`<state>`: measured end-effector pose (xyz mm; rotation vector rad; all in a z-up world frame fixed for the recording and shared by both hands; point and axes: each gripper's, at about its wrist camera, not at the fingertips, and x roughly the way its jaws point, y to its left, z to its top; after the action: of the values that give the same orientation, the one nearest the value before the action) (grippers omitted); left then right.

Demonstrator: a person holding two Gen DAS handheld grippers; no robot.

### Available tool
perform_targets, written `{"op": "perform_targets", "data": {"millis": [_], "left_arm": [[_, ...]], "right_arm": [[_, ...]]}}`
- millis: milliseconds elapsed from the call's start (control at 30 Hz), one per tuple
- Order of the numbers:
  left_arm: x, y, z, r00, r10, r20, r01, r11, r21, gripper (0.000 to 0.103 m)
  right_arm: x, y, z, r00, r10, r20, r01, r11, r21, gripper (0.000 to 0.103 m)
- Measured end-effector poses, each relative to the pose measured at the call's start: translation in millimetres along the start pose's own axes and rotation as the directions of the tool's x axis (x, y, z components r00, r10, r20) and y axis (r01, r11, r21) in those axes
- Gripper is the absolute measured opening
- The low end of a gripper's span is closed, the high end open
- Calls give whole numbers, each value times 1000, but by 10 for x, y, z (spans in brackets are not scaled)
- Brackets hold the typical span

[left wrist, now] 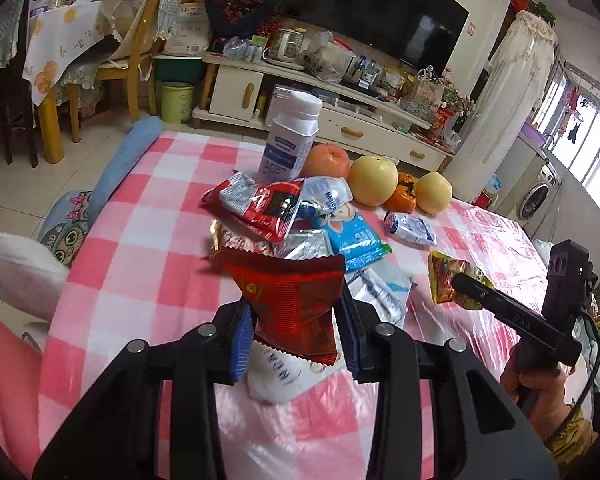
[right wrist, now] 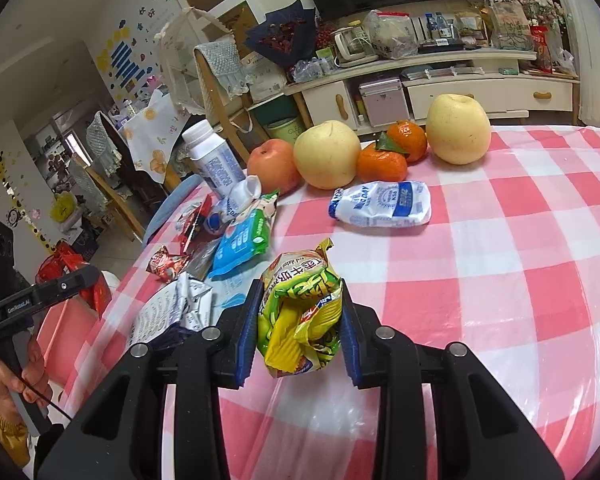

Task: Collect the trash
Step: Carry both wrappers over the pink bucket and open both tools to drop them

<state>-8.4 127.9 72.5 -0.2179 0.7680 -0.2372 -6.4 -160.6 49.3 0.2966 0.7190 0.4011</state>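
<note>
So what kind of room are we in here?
Most likely a lived-in home living room: a large black flat-screen television above a cluttered cream cabinet, a wooden dining chair, and a white washing machine by the window.

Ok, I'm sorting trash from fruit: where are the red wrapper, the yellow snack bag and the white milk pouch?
red wrapper (left wrist: 290,300), left wrist view, its ribbed front.
yellow snack bag (right wrist: 300,312), right wrist view, its crumpled middle.
white milk pouch (right wrist: 382,205), right wrist view, its printed side.

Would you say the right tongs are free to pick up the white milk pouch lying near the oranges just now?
Probably not yet: the right tongs are shut on a yellow snack wrapper. The path to the white milk pouch over the checked tablecloth looks clear otherwise.
</note>
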Motion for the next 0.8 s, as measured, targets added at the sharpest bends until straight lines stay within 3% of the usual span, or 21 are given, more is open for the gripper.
{"op": "perform_targets", "data": {"millis": [433, 800], "left_arm": [[-587, 372, -394, 999, 32, 39, -32, 999, -7, 39], [-1212, 848, -671, 988, 96, 118, -89, 994, -59, 39]], "right_arm": [[-229, 628, -277, 999, 29, 38, -27, 998, -48, 37], [-309, 1638, -502, 989, 148, -6, -146, 971, -191, 37]]}}
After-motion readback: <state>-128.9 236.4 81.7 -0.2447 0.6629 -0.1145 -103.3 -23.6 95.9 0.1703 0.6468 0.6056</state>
